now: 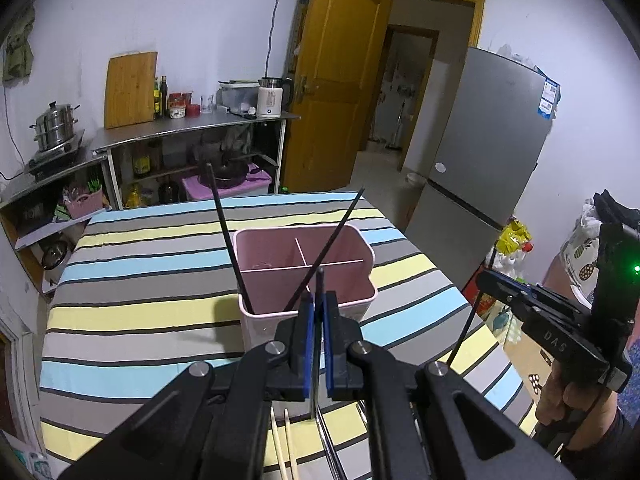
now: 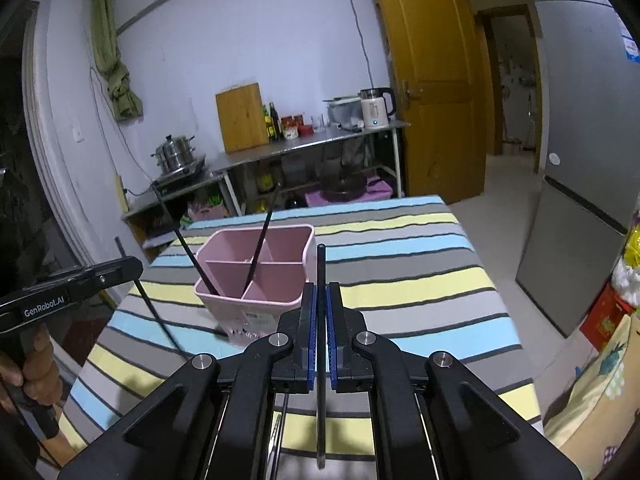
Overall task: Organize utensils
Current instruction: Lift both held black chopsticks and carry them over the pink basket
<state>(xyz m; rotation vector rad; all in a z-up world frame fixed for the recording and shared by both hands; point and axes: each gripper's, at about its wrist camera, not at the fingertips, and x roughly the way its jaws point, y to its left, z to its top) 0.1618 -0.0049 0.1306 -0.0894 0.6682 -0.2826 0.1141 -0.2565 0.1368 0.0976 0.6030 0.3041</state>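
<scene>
A pink divided utensil holder [image 1: 352, 280] stands on the striped tablecloth; it also shows in the right wrist view [image 2: 272, 308]. Two black chopsticks [image 1: 226, 232] lean in its near compartments, also visible in the right wrist view [image 2: 262, 236]. My left gripper [image 1: 318, 300] is shut on a black chopstick [image 1: 319, 280], held upright just in front of the holder. My right gripper [image 2: 321, 292] is shut on another black chopstick [image 2: 321, 264], to the right of the holder. Each gripper shows in the other's view: the right one [image 1: 516, 292], the left one [image 2: 120, 266].
Pale wooden chopsticks [image 1: 280, 444] and a metal utensil [image 1: 332, 448] lie on the table [image 1: 140, 280] under my left gripper. A steel counter [image 1: 192, 128] with pots and bottles stands behind. A grey fridge [image 1: 488, 152] stands on the right beside an open door [image 1: 336, 80].
</scene>
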